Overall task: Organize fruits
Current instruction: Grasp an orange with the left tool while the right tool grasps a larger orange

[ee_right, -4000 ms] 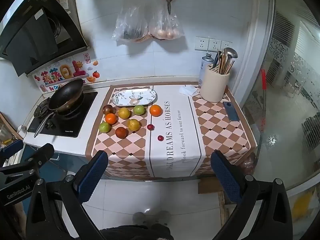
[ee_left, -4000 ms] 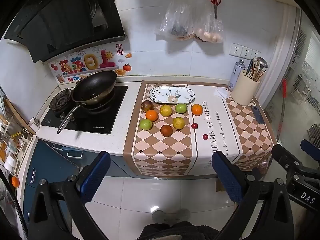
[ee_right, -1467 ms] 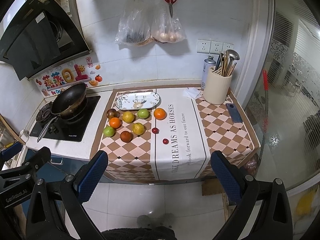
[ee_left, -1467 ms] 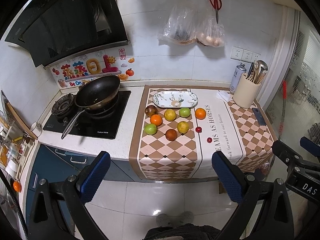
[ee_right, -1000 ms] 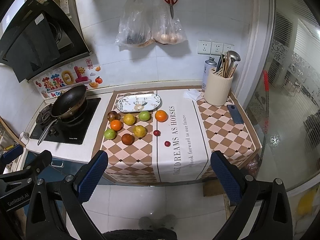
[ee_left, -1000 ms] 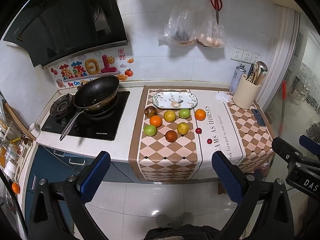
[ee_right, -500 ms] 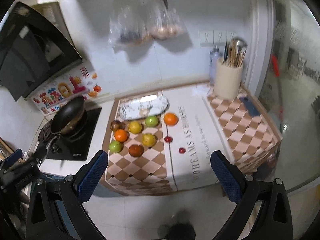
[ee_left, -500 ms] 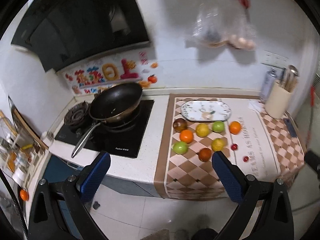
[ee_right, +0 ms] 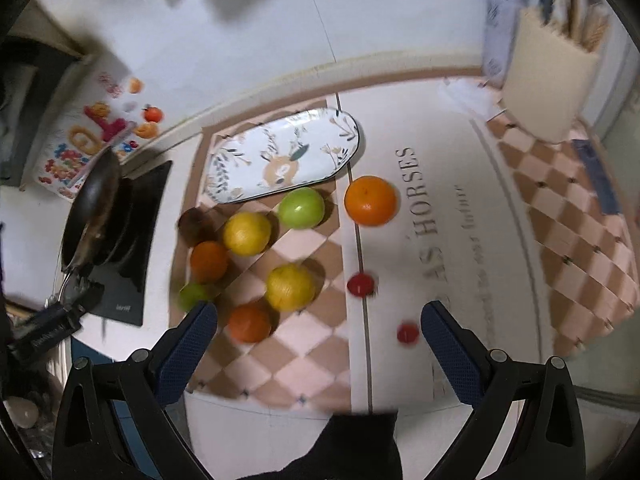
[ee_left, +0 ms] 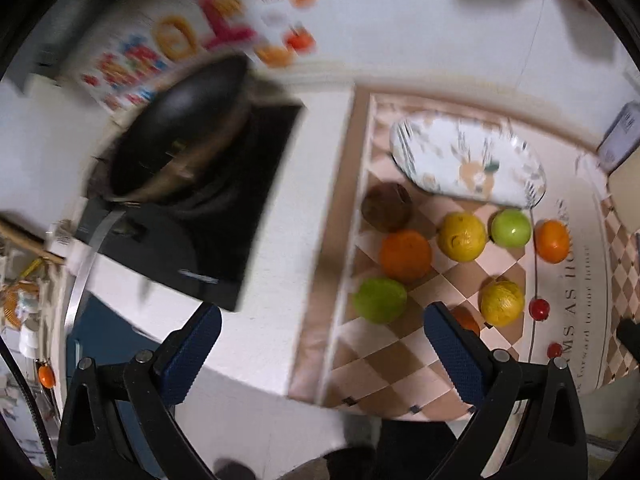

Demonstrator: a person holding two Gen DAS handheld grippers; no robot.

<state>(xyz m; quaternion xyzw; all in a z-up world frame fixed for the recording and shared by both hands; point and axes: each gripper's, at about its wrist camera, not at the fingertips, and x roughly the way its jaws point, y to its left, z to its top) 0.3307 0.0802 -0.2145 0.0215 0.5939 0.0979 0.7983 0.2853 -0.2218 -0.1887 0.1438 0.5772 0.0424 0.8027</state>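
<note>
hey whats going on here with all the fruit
A person holds two handheld grippers over a kitchen counter. Both the left gripper and the right gripper are open and empty. About eight round fruits, such as the big orange one, plus two small red ones, lie loose on the checkered table runner. The oval floral plate holds no fruit yet.

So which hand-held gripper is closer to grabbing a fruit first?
Probably the right hand-held gripper: it is open, and the yellow fruit and red-orange fruit lie between its fingers. The left hand-held gripper mostly frames bare counter, fruit off to its side.
</note>
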